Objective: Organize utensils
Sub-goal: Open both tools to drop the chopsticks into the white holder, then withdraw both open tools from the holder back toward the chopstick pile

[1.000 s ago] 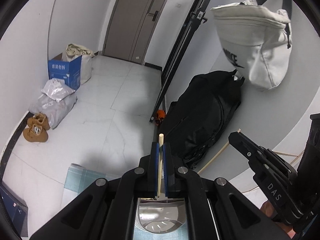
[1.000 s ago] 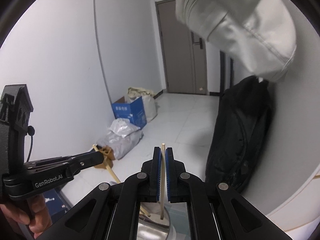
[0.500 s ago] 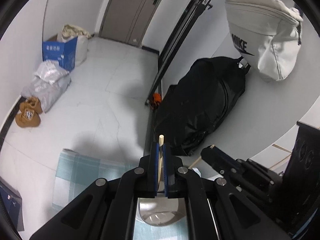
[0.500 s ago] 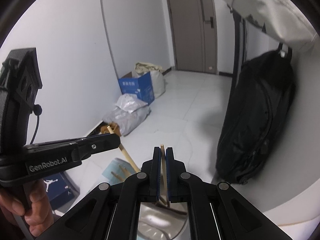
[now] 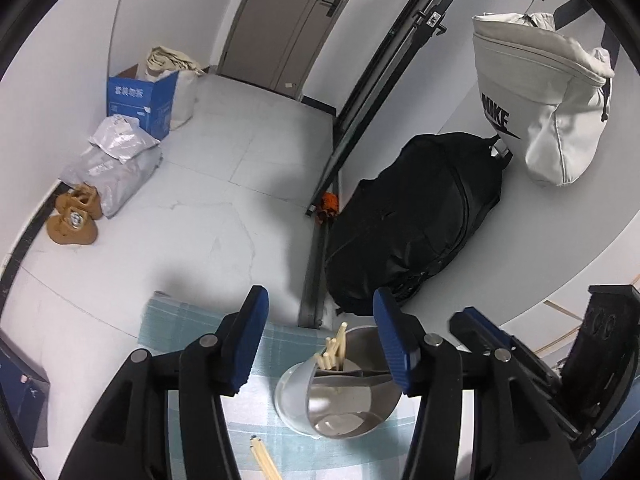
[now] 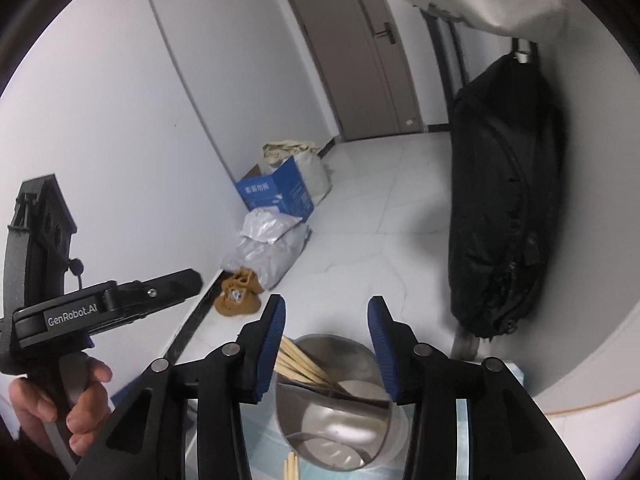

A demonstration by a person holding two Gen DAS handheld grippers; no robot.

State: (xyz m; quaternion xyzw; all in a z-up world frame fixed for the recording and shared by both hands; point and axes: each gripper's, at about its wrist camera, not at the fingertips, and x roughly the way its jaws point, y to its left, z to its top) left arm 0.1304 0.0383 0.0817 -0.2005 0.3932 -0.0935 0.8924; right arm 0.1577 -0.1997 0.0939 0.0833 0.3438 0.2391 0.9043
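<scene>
Both claws hung just above the metal holder (image 5: 352, 412), which stood on the checked cloth (image 5: 192, 332) near the far edge of the table. The left gripper (image 5: 320, 344) and the right gripper (image 6: 328, 348) had just been opening; their jaws stood half wide, with nothing between them. About five chopsticks (image 5: 332, 350) leaned in the back compartment of the holder, long axes nearly upright, tilted to the left. Two more chopsticks (image 5: 264, 458) lay flat on the cloth, below the left claw, which I judged the nearer one for picking them up
</scene>
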